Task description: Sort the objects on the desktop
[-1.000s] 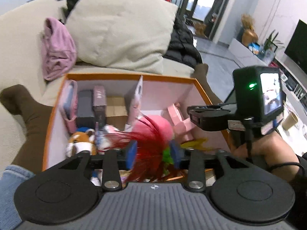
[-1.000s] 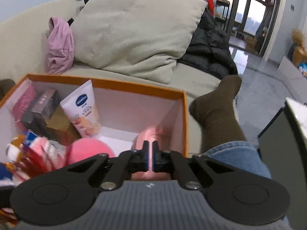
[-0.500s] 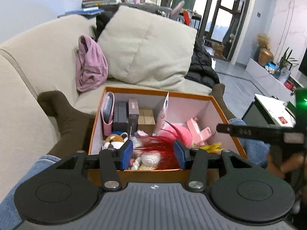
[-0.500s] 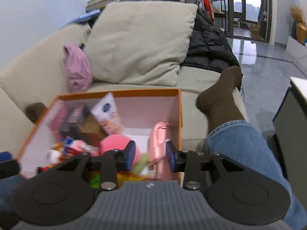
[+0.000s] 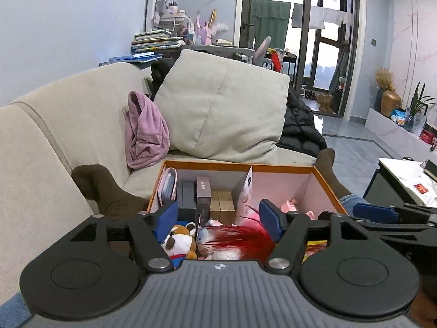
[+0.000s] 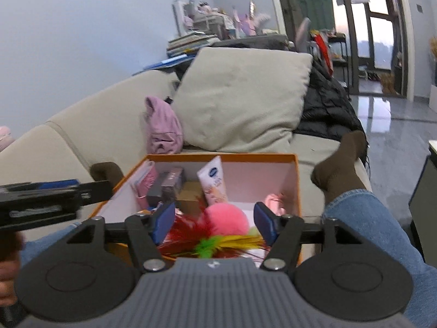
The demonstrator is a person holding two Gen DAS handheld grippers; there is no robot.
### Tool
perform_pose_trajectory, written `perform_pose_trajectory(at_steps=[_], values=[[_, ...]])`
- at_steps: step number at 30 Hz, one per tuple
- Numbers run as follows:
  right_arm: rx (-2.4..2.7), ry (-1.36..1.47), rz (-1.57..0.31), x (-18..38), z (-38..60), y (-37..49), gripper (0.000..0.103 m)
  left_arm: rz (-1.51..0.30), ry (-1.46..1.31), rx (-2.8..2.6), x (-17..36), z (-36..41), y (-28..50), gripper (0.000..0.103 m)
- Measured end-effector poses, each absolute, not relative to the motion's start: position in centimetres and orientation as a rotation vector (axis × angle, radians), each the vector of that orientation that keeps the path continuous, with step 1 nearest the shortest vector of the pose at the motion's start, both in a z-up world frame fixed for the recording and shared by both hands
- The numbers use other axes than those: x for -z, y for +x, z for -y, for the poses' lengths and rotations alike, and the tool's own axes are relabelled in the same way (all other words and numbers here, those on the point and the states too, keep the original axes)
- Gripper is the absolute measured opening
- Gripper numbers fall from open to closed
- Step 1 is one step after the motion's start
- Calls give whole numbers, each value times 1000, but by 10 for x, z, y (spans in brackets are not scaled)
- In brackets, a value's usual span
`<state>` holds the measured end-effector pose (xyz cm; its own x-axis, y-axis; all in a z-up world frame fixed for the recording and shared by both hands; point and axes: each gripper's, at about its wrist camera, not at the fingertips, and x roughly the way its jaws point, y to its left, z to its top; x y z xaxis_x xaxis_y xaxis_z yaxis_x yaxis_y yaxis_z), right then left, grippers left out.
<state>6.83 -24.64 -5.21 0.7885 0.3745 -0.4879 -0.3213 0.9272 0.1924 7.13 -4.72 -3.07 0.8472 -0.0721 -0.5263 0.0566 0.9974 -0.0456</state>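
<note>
An orange box (image 5: 235, 167) with a pale inside rests on the person's lap on a sofa; it also shows in the right wrist view (image 6: 218, 157). It holds a plush fox (image 5: 179, 242), red feathers (image 5: 240, 239), dark boxes (image 5: 203, 196), a cream tube (image 6: 214, 183), a pink ball (image 6: 225, 220) and a pink item (image 6: 274, 202). My left gripper (image 5: 218, 220) is open and empty, above the box's near edge. My right gripper (image 6: 211, 222) is open and empty, above the near right of the box.
A large beige cushion (image 5: 221, 112), a pink garment (image 5: 144, 134) and a black jacket (image 5: 300, 128) lie on the sofa behind the box. Brown-socked feet (image 5: 101, 188) flank the box. A low table (image 5: 404, 180) stands at right.
Both grippers have drawn back and up from the box. The right gripper, shut on the pink item a second ago, has opened and left it in the box. The left gripper has opened wider.
</note>
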Motion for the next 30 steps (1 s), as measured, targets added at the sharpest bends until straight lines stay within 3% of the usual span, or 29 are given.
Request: perform_pose_trajectory(at_steps=[3, 22, 30], values=[[-352, 98, -566, 58, 242, 72, 74, -596, -17, 64, 44, 50, 79, 80], [-313, 94, -659, 103, 238, 86, 80, -662, 23, 22, 97, 51, 89, 80], [-286, 73, -613, 112, 236, 80, 84, -631, 47, 2, 104, 55, 90, 82]])
